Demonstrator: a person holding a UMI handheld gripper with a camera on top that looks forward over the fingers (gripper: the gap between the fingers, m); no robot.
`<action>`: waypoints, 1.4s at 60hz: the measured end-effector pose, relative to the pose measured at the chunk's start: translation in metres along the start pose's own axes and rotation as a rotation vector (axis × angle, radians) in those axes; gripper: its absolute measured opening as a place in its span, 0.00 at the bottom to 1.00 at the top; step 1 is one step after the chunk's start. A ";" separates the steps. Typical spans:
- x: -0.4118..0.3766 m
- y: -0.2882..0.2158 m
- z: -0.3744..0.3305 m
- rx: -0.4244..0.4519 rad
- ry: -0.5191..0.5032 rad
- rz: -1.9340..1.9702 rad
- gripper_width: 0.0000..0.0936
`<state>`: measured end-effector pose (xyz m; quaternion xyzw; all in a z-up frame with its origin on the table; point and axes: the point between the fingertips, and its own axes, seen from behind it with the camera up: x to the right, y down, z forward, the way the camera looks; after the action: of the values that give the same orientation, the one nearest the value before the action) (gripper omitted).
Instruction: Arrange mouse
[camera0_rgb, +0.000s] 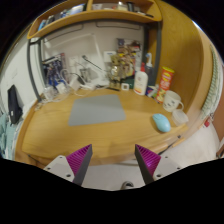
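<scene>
while spread wide and empty, fingers (115, 160) hover at table's (60, 135) near edge; light blue mouse (161, 123) toward right edge, beside grey mat (97, 108). probably light, smooth, rigid; best pinched across its sides.

A wooden desk (60, 135) fills the middle of the frame. A grey mat (97, 108) lies flat at its centre. To the right of the mat, a light blue mouse (161, 123) rests on the wood. At the upper right, along the back of the desk, stand a white bottle (141, 80) and a mug (171, 100). Cables (55, 88) lie at the upper left.
</scene>
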<state>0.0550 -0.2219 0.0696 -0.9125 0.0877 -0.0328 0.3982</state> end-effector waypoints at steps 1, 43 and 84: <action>0.013 0.003 0.005 -0.008 0.009 0.002 0.92; 0.228 -0.032 0.140 0.008 -0.002 -0.097 0.91; 0.214 -0.051 0.166 0.006 -0.022 -0.082 0.33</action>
<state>0.2938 -0.1075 -0.0083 -0.9143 0.0456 -0.0393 0.4004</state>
